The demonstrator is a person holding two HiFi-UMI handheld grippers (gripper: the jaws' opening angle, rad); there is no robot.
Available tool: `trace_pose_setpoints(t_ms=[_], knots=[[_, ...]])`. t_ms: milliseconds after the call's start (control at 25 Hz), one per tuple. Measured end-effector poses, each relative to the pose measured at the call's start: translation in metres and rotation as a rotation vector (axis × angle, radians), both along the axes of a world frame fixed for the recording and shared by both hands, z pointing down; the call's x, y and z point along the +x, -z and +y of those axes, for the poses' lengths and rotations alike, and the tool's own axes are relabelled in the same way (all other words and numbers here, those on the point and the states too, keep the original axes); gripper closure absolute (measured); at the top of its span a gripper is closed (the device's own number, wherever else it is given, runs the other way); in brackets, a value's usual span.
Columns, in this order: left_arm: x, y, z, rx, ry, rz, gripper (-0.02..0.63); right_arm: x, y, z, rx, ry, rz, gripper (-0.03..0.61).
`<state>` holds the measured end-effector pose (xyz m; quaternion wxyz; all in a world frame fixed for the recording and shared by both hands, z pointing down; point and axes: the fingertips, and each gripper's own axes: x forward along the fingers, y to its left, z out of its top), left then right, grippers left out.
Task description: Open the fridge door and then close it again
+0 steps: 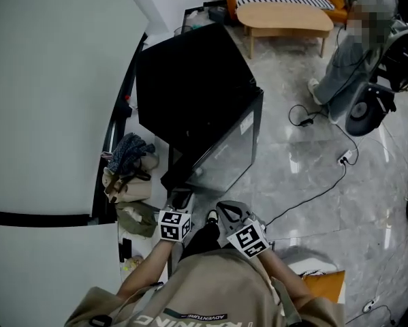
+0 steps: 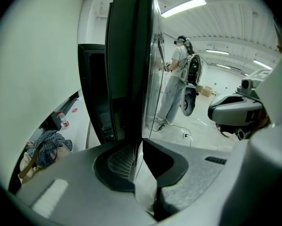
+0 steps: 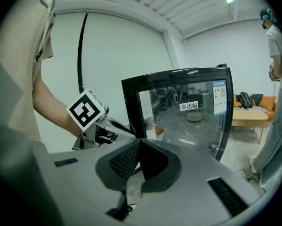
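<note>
A small black fridge (image 1: 193,73) stands by the white wall. Its glass door (image 1: 225,154) is swung partly open, hinged at the right. In the left gripper view I see the door (image 2: 131,55) edge-on, with the fridge body (image 2: 91,98) behind it. My left gripper (image 1: 180,199) (image 2: 140,145) is shut on the door's free edge. My right gripper (image 1: 225,211) (image 3: 140,149) hangs just right of it, in front of the glass (image 3: 188,112), shut with nothing between its pads.
A person (image 1: 357,46) stands at the far right beside a wheeled machine (image 1: 370,104). Cables (image 1: 312,196) and a power strip (image 1: 344,157) lie on the shiny floor. Bags and clothes (image 1: 129,165) are piled left of the fridge. A wooden table (image 1: 285,18) is behind.
</note>
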<state>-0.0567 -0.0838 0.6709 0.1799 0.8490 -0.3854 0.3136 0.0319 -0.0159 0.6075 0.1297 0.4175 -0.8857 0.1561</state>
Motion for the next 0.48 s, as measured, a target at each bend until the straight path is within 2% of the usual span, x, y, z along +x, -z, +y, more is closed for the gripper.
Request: trace_pose_setpoints(t_ms=[240, 480], knots=[[0.002, 0.001, 0.007, -0.013, 0.009, -0.018, 0.566, -0.008, 0.011, 0.01, 0.017, -0.01, -0.031, 0.583], [0.009, 0.0, 0.014, -0.005, 0.012, -0.008, 0.566, -0.01, 0.008, 0.033, 0.003, -0.036, -0.014, 0.583]])
